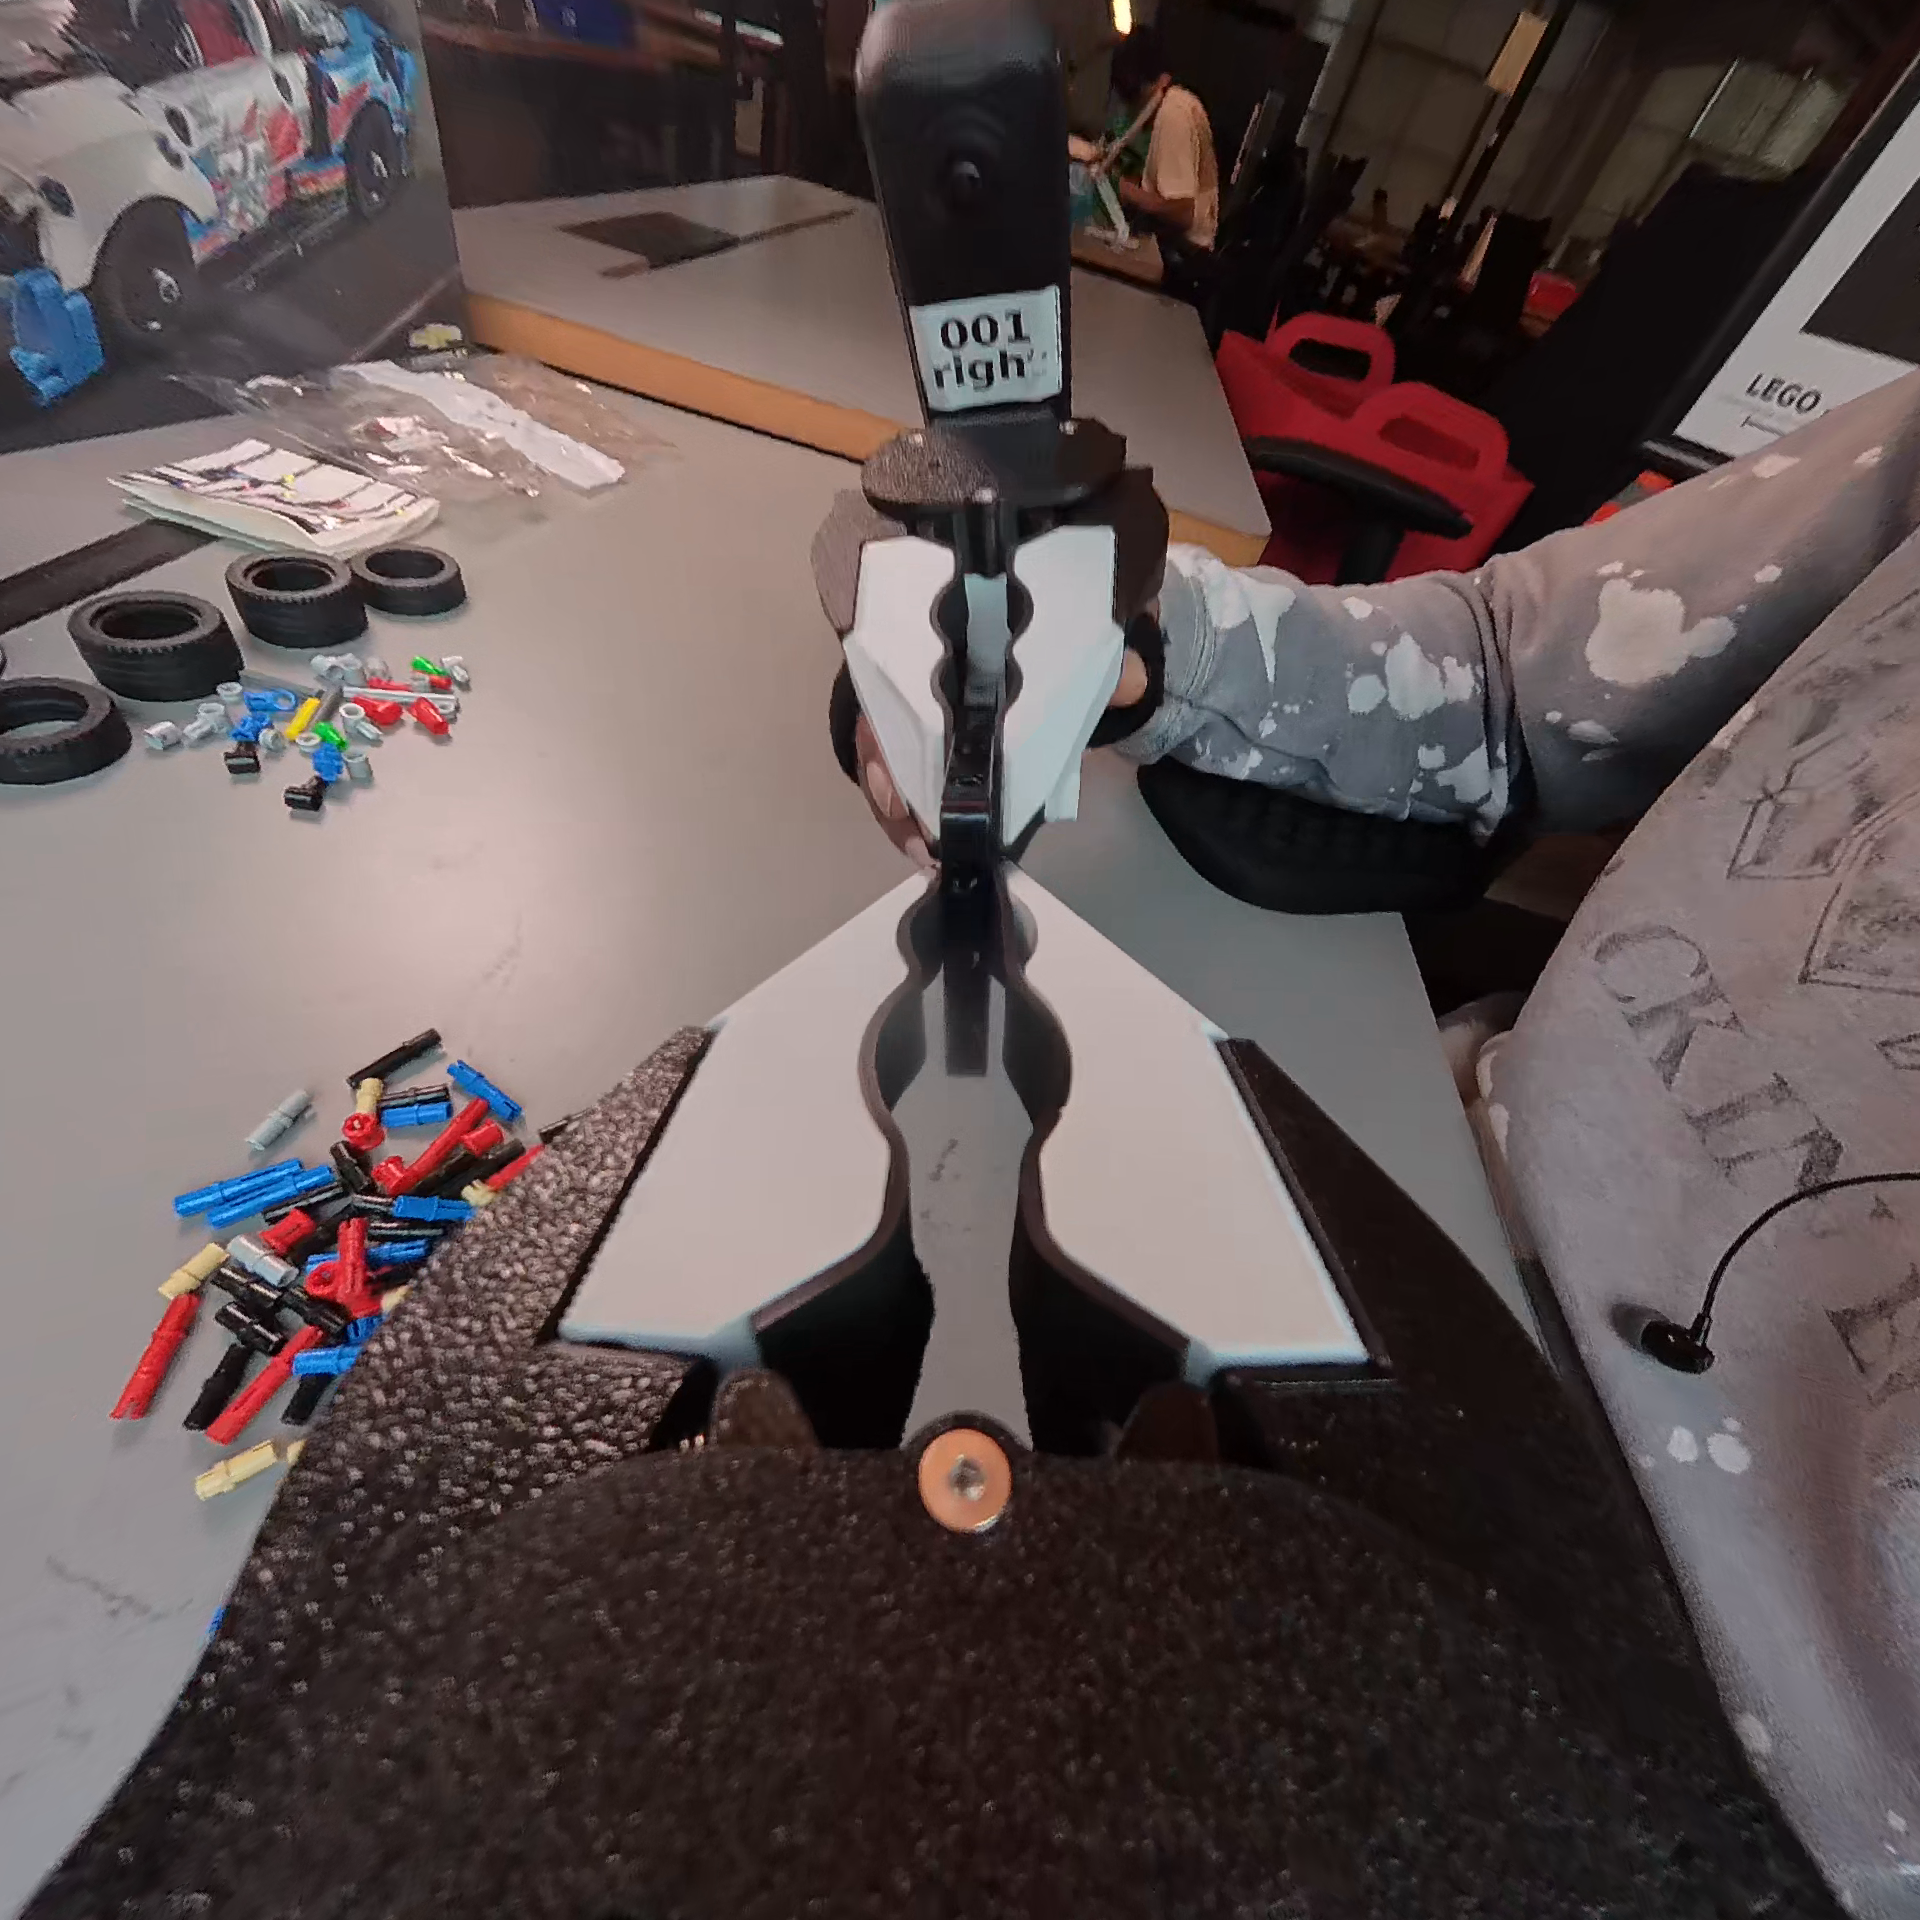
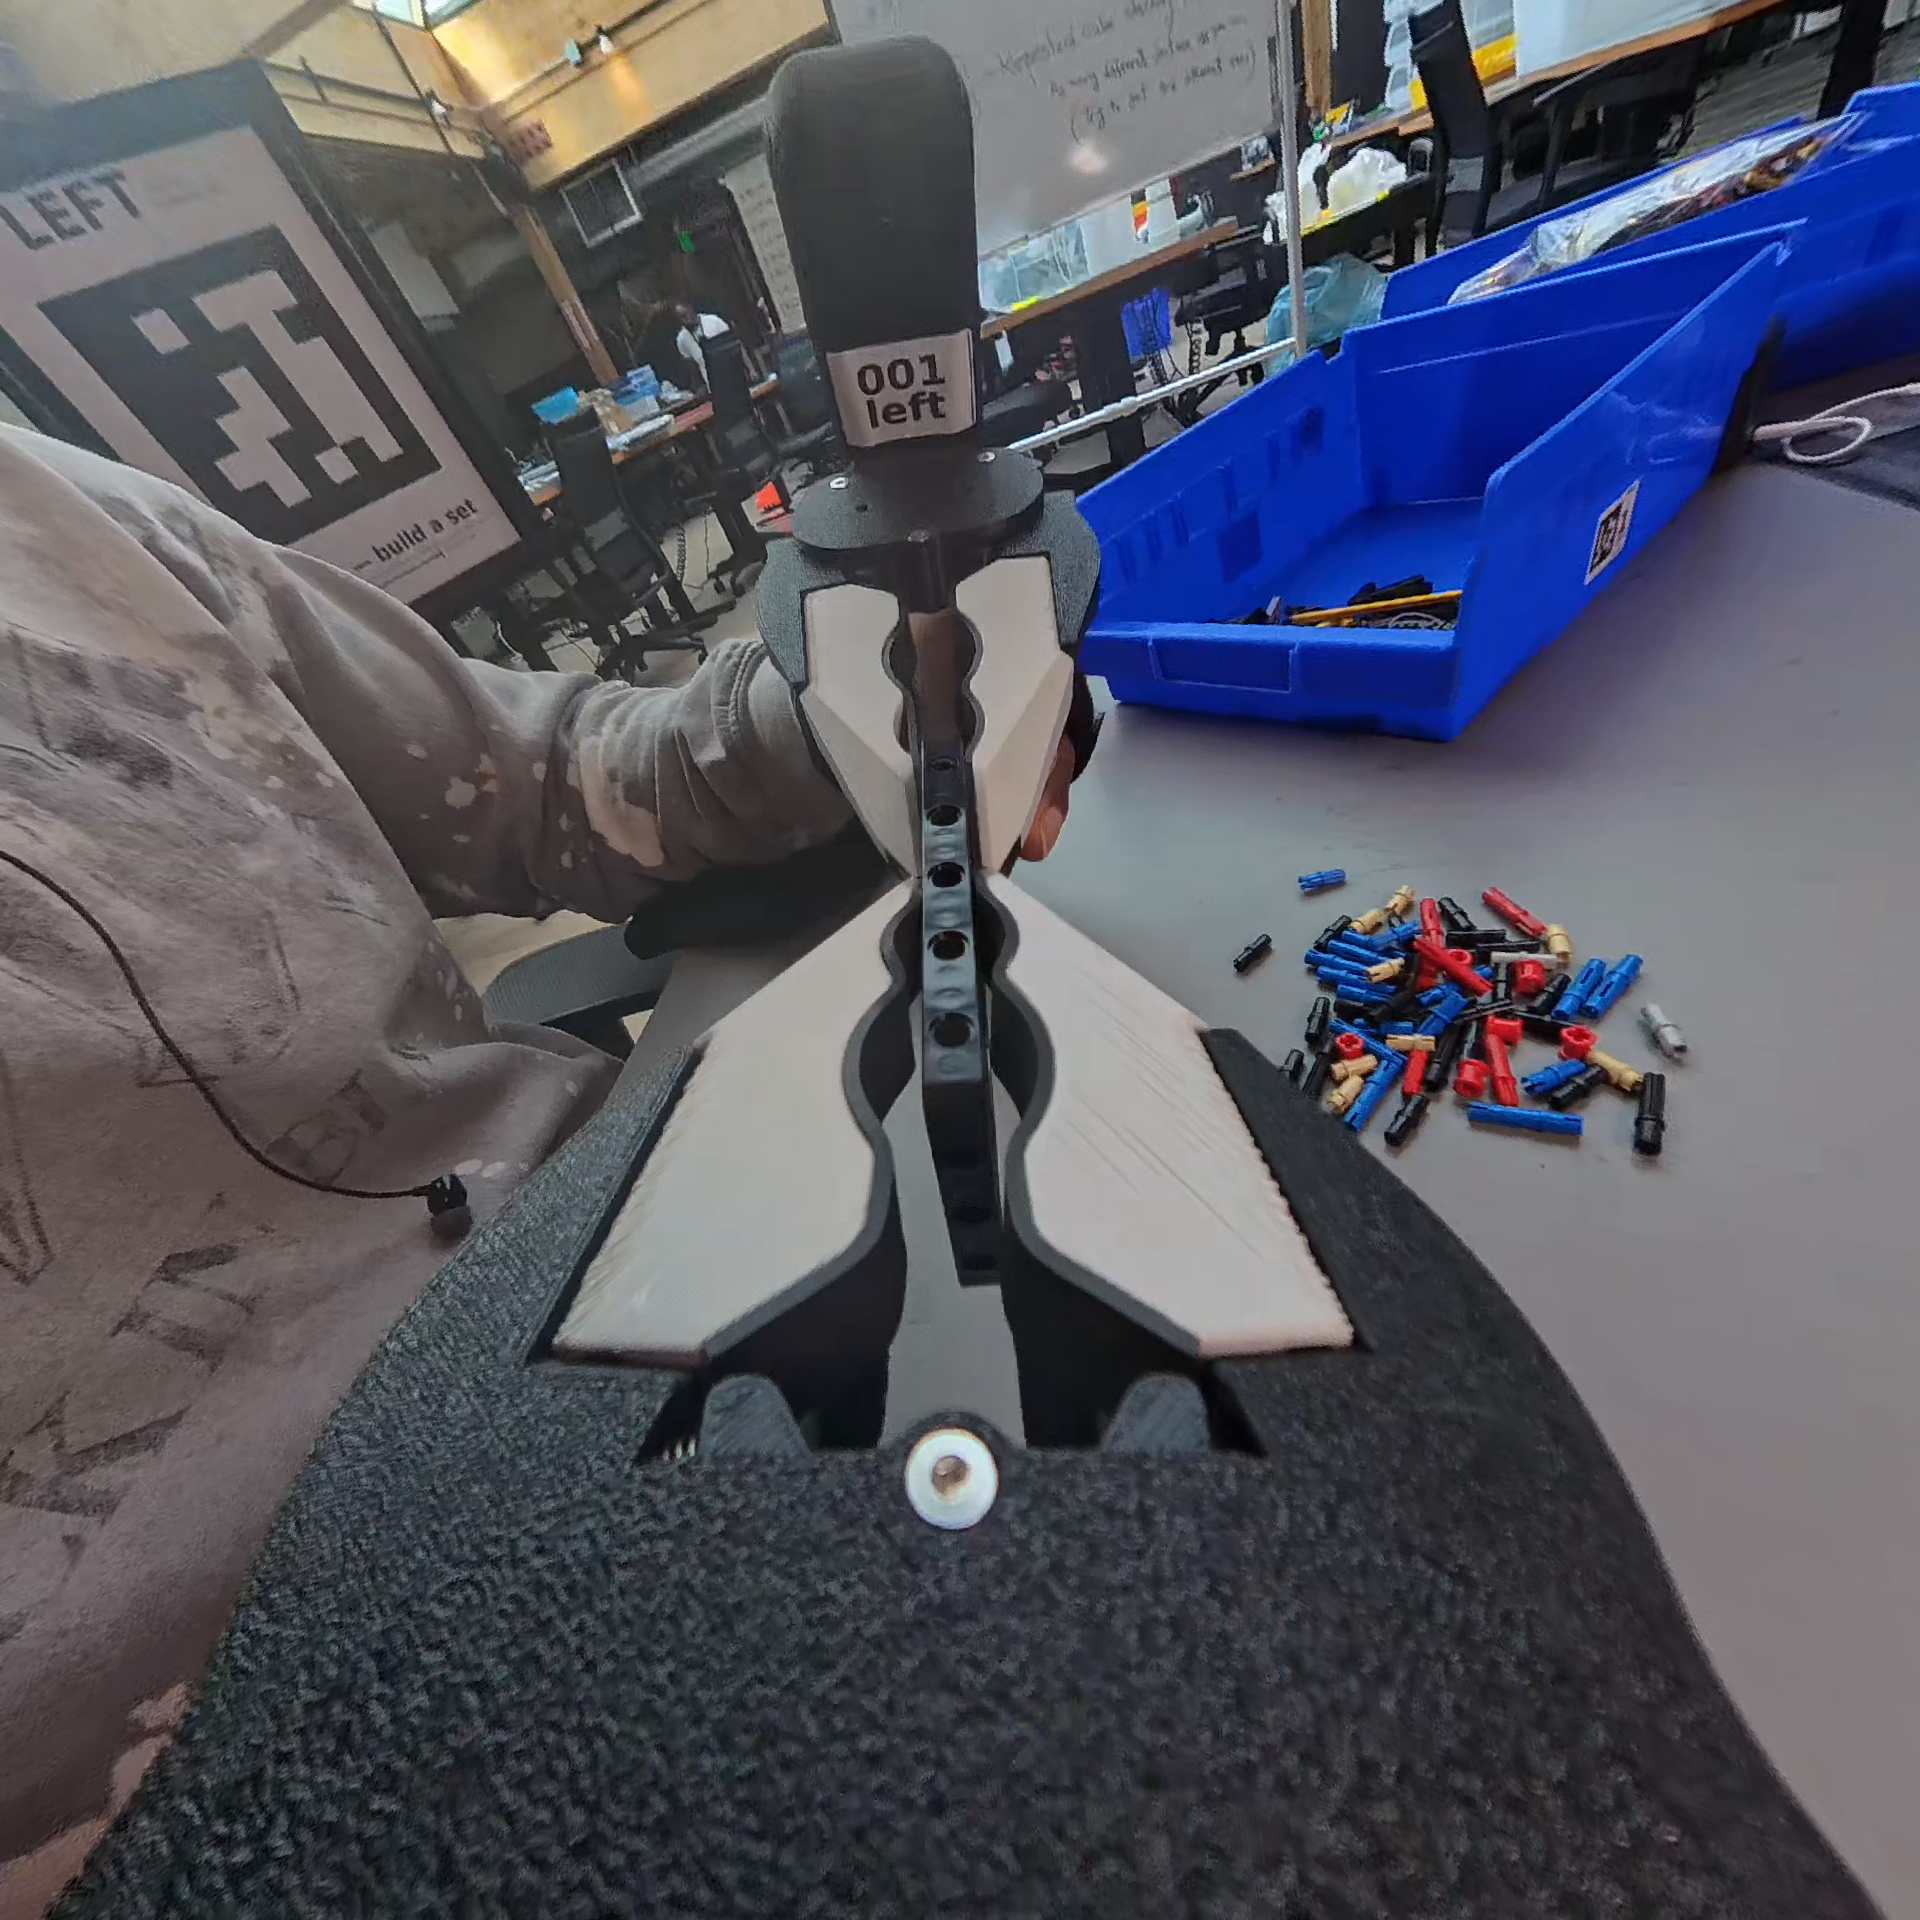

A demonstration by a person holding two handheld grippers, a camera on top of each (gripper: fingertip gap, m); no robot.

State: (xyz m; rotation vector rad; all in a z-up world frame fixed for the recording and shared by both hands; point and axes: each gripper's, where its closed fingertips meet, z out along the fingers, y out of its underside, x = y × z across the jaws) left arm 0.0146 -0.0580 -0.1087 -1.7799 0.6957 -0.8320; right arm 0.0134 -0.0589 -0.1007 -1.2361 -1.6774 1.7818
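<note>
Both grippers face each other tip to tip above the near edge of the tabletop (image 2: 1558, 790), sharing one black beam with holes (image 2: 948, 987). The right gripper (image 2: 951, 894) is closed on one end, the left gripper (image 1: 961, 883) closed on the other. To handle it well, keep both in line and level. A pile of pins (image 2: 1455, 1018) lies near; a blue bin (image 2: 1351, 582) farther off.

Both grippers (image 2: 948, 883) clamp black beam (image 2: 948, 997)
</note>
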